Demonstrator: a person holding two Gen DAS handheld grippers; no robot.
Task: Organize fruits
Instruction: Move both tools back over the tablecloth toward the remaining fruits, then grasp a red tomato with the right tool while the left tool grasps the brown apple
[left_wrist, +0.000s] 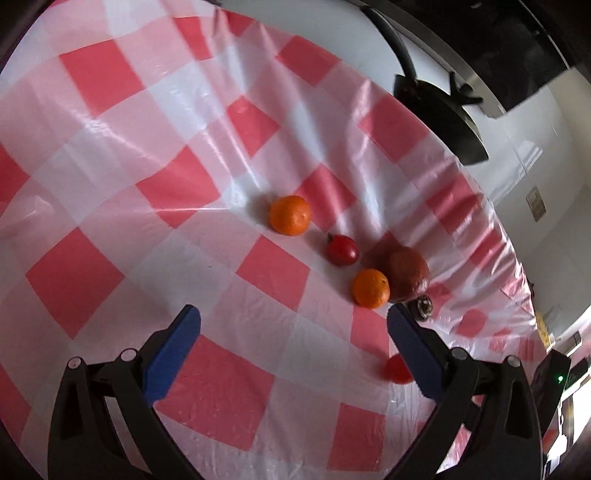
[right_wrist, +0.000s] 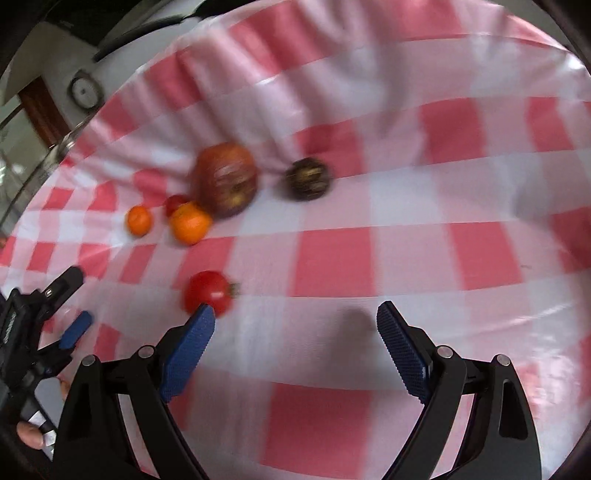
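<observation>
Behind the left tool (left_wrist: 293, 317) — red fruit (left_wrist: 397, 369), half hidden.

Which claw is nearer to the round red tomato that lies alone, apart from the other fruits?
Right. The right claw hangs open with its left fingertip at the round red tomato. The left claw, also open, has it beside its right finger.
</observation>
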